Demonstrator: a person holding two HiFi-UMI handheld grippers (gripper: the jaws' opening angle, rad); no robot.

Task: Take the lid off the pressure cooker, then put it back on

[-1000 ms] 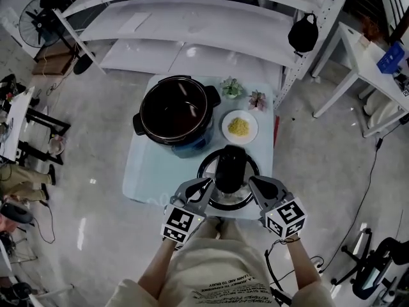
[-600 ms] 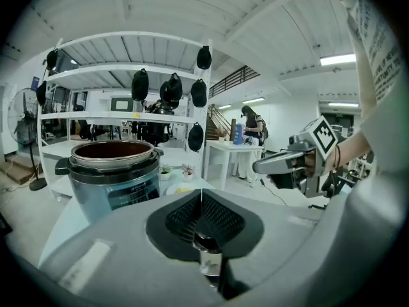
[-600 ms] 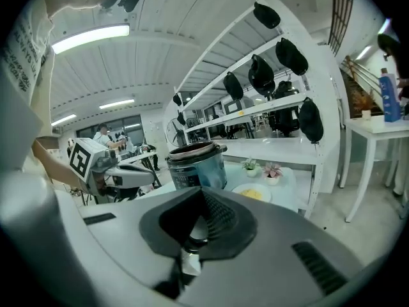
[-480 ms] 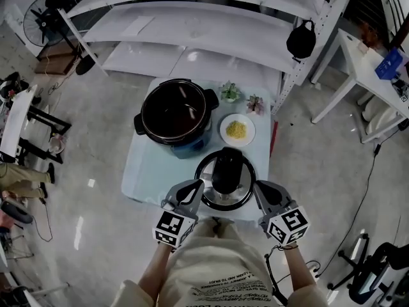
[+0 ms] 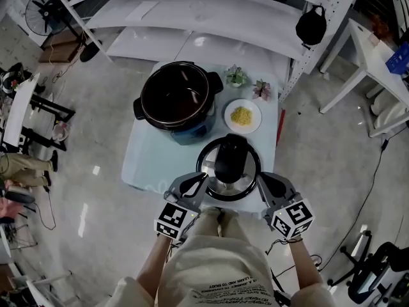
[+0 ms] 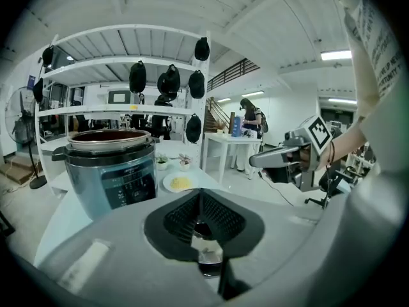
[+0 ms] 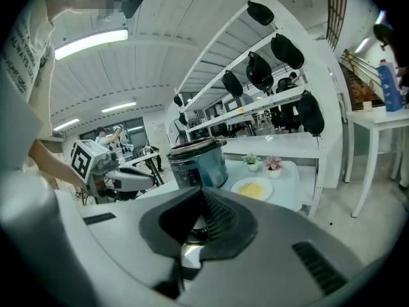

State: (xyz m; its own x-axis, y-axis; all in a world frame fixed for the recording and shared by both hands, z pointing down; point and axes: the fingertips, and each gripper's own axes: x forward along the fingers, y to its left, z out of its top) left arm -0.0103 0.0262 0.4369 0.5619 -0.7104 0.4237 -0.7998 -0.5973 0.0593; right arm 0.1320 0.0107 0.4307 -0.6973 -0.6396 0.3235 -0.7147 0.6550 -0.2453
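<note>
Pinching the shiny rim of the lid (image 5: 228,165) from opposite sides, the left hand-held gripper (image 5: 200,183) and the right hand-held gripper (image 5: 260,181) each have their jaws pressed onto that metal edge. The lid is level with its black knob upward, at the near edge of the table (image 5: 144,165), just in front of the open pressure cooker (image 5: 176,101); whether it touches the table cannot be told. Right of the cooker lies a plate (image 5: 229,116) of yellow food.
</note>
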